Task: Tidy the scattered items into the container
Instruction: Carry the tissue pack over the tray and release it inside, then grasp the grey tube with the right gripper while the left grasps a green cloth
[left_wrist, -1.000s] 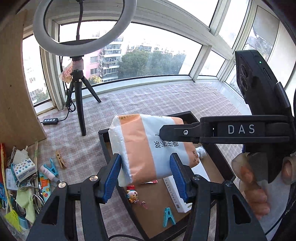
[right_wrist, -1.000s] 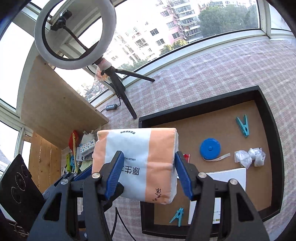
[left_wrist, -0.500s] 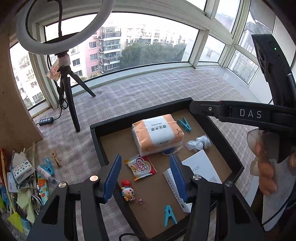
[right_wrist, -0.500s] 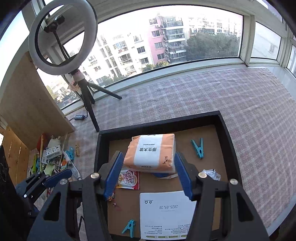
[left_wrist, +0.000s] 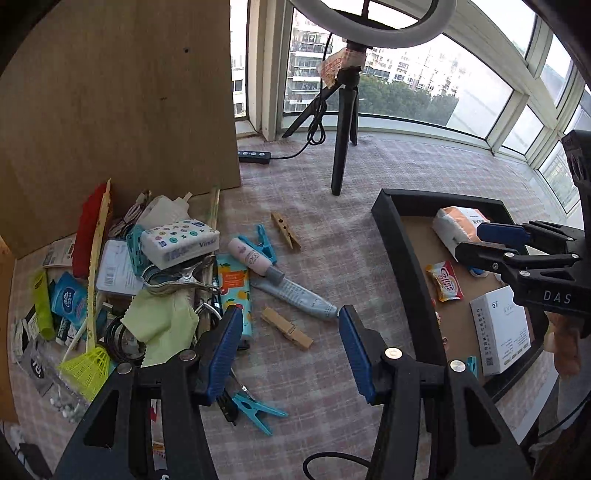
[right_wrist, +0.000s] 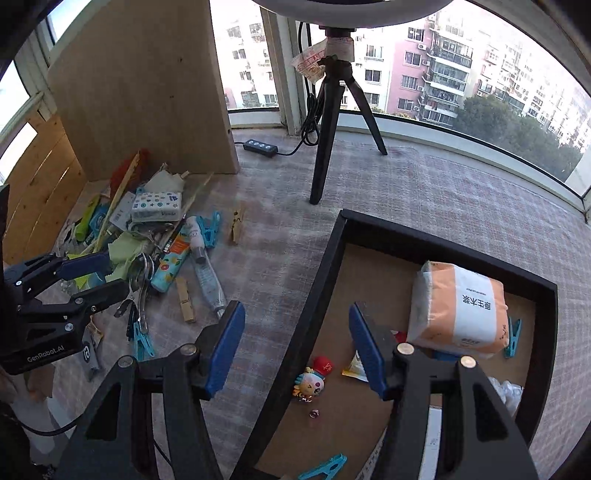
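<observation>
My left gripper (left_wrist: 291, 350) is open and empty above the checked cloth, just in front of a wooden clothespin (left_wrist: 286, 328) and a grey tube (left_wrist: 295, 293). Left of them lies the pile of scattered items (left_wrist: 147, 277), with a dotted tissue pack (left_wrist: 179, 242) on top. My right gripper (right_wrist: 295, 347) is open with nothing in it, over the left rim of the black tray (right_wrist: 317, 295). The orange and white tissue pack (right_wrist: 458, 306) lies in the tray among small items. The right wrist view shows the left gripper (right_wrist: 96, 278) over the pile.
A ring-light tripod (left_wrist: 341, 147) and a power strip (left_wrist: 255, 156) stand behind the pile. A wooden board (left_wrist: 129, 92) leans at the back left. Blue clothespins (left_wrist: 255, 410) lie near my left fingers. A white box (left_wrist: 498, 332) sits in the tray.
A second ago both grippers held the tissue pack; half a second ago it lay in the tray. Both grippers have since swung left, the left one to the pile.
</observation>
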